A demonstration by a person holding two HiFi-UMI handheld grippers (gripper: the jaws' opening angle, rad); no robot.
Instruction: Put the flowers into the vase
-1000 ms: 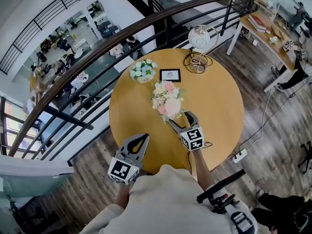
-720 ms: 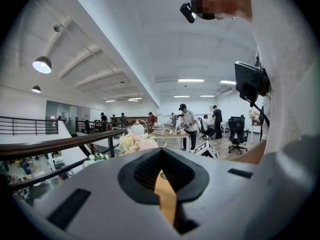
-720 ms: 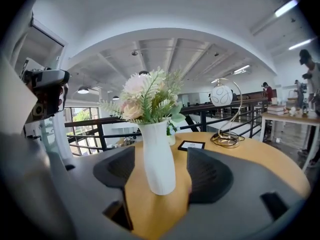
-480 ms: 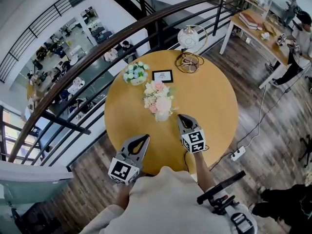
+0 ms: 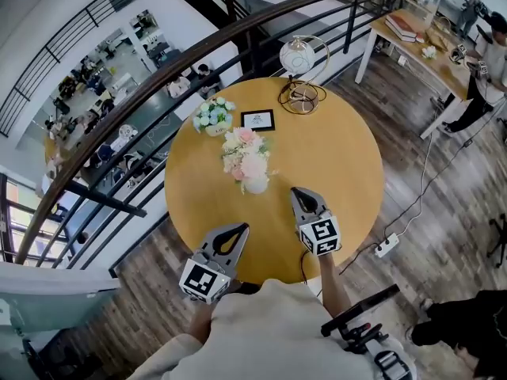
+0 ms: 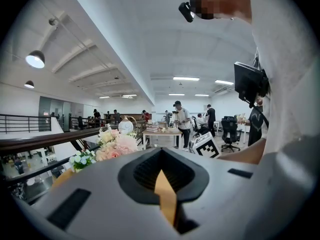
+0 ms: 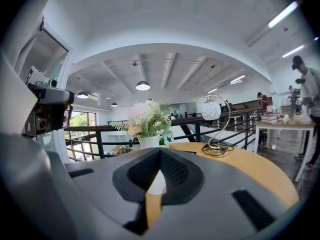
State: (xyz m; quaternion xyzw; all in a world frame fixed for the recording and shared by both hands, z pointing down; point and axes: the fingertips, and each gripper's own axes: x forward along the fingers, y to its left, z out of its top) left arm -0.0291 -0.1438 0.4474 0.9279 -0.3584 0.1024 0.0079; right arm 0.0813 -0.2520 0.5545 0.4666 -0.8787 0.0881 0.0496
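**A:** Item one, the task's thing?

**B:** Flowers (image 5: 244,150): a pink and cream bunch with green sprigs. They stand upright in the white vase (image 5: 256,184), left of centre on the round wooden counter (image 5: 341,165). By the look of it, the job is done.

**A:** Handling?

**B:** Light, I'd judge. The blooms are soft and easily crushed, so take them by the stems, low, just above the vase mouth, never by the heads. The vase looks smooth, probably slippery and breakable, and top-heavy under that bunch. A sideways knock could tip it.

**A:** Grippers?

**B:** Left gripper (image 5: 239,229): clenched, nothing between its jaws, over the near rim. Right gripper (image 5: 297,193): likewise clenched and empty, near the vase on its right but apart from it.

**A:** Other entries?

**B:** Small pot of white and green flowers (image 5: 214,115), with a framed card (image 5: 257,119) just beside it. Globe ornament on a gold ring stand (image 5: 297,57) at the far rim. All of these lie beyond the vase.

**A:** Edges and room?

**B:** The railing (image 5: 158,85) runs close past the counter's far-left rim, with an open drop to a lower floor behind it. Anything pushed that way is likely lost. The right half of the counter lies bare, so that is the best side for approach and retreat. The near rim meets the person's body, which leaves little room to draw back there.
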